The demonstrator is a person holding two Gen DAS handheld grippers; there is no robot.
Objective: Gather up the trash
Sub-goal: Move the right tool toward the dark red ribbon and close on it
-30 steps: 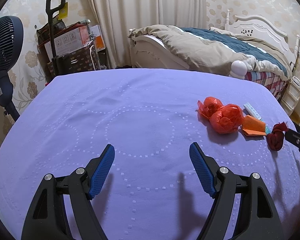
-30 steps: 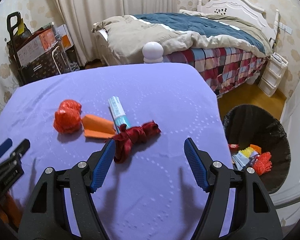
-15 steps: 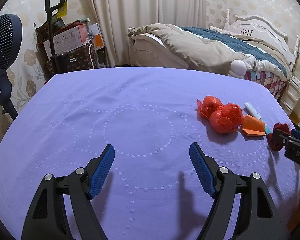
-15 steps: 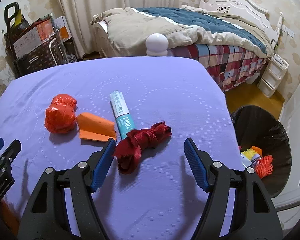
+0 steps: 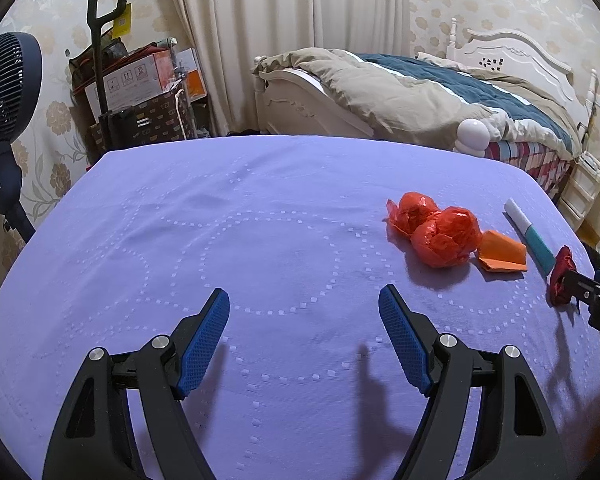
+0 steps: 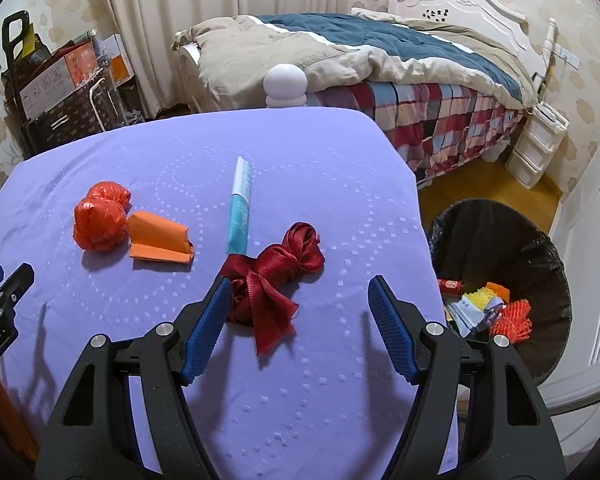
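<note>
On the purple table (image 6: 320, 380) lie a dark red ribbon bow (image 6: 276, 276), a teal and white tube (image 6: 240, 204), a folded orange paper (image 6: 160, 242) and a crumpled red plastic bag (image 6: 100, 216). My right gripper (image 6: 296, 300) is open, its left finger beside the bow, the bow partly between the fingers. My left gripper (image 5: 304, 312) is open and empty over bare cloth, left of the bag (image 5: 440, 232), paper (image 5: 502, 256), tube (image 5: 530, 236) and bow (image 5: 562, 276). A black bin (image 6: 540, 256) holding trash stands right of the table.
A bed (image 6: 360, 52) with a quilt stands behind the table. A white lamp globe (image 6: 286, 84) sits at the table's far edge. Boxes and a trolley (image 5: 132, 92) stand at the back left, a fan (image 5: 4, 92) at the far left. White drawers (image 6: 540, 136) stand by the bed.
My right gripper has moved forward and closer to the red bow, which now lies partly between its fingers. My left gripper has barely moved.
</note>
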